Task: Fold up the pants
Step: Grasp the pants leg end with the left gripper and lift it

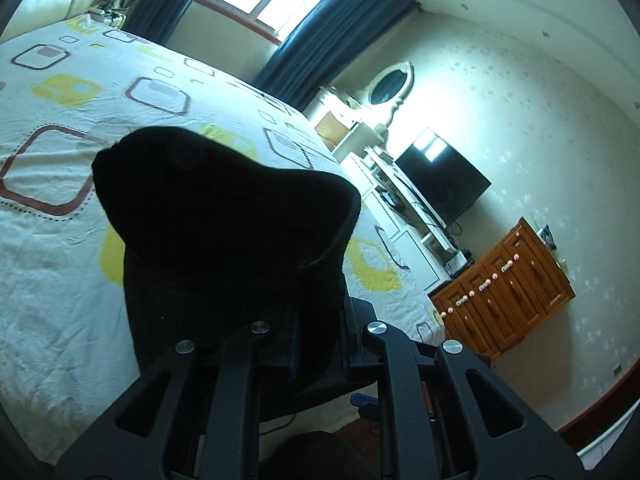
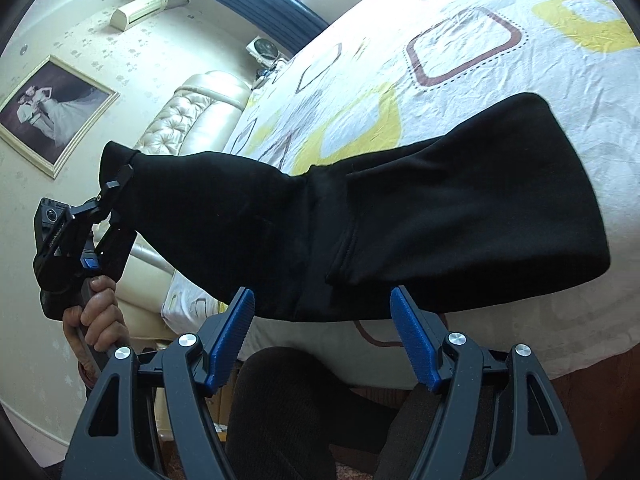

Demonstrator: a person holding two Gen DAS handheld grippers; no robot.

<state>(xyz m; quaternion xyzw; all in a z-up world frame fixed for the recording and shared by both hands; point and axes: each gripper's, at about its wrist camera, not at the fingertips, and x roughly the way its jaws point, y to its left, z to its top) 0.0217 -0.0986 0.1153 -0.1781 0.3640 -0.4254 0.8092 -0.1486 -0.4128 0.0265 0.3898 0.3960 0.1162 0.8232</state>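
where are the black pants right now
In the right wrist view the black pants stretch across the middle, their left end pinched and lifted by the left gripper, the rest on the patterned bedsheet just beyond the open right gripper.

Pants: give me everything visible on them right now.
The pants are black, soft knit-looking fabric, doubled over with a hem edge showing mid-length. The left gripper is shut on one end and holds it lifted off the bed; the other end lies on the patterned sheet. The right gripper is open just short of the near edge, not touching.
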